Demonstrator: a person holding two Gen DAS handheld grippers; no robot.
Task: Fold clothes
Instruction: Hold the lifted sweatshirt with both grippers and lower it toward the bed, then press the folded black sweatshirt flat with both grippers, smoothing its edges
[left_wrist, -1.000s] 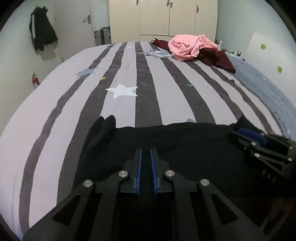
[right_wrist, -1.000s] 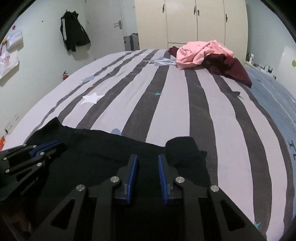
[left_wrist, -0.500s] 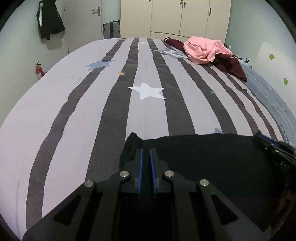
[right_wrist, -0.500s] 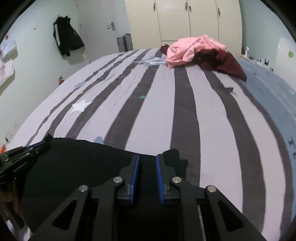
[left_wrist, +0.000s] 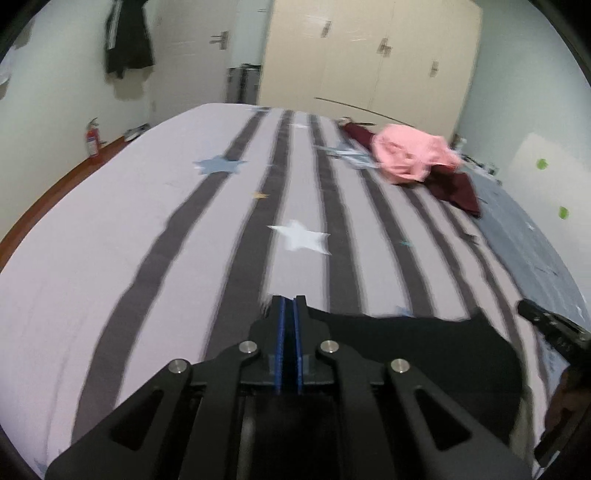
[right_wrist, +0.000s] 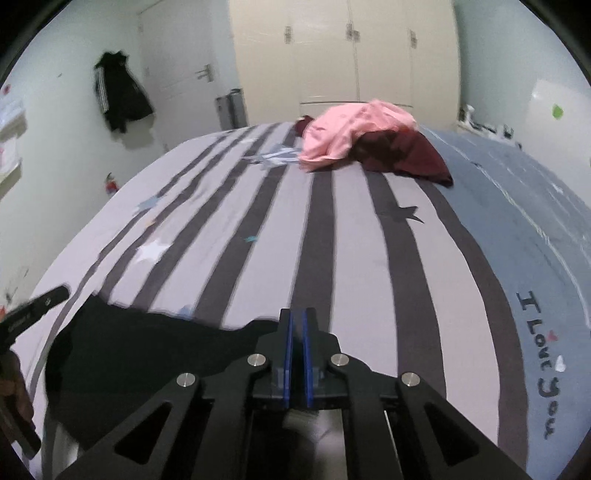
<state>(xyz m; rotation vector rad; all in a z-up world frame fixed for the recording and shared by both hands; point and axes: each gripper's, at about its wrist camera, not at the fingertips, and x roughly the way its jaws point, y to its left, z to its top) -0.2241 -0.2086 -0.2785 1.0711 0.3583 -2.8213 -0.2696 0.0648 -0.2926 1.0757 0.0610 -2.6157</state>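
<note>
Both pairs of jaws are clamped on the black garment (left_wrist: 424, 354): the left gripper (left_wrist: 289, 301) pinches one corner with its blue pads nearly together, and the right gripper (right_wrist: 297, 312), whose jaws have just been closing, pinches the opposite corner. The cloth hangs stretched between them above the near end of the striped bed (left_wrist: 155, 236). In the left wrist view the right gripper shows at about 3 o'clock; in the right wrist view the left one sits near 9 o'clock. A pink garment (right_wrist: 351, 134) lies heaped over a maroon one (right_wrist: 410, 155) at 12 o'clock, well apart, before the wardrobe (right_wrist: 343, 55).
</note>
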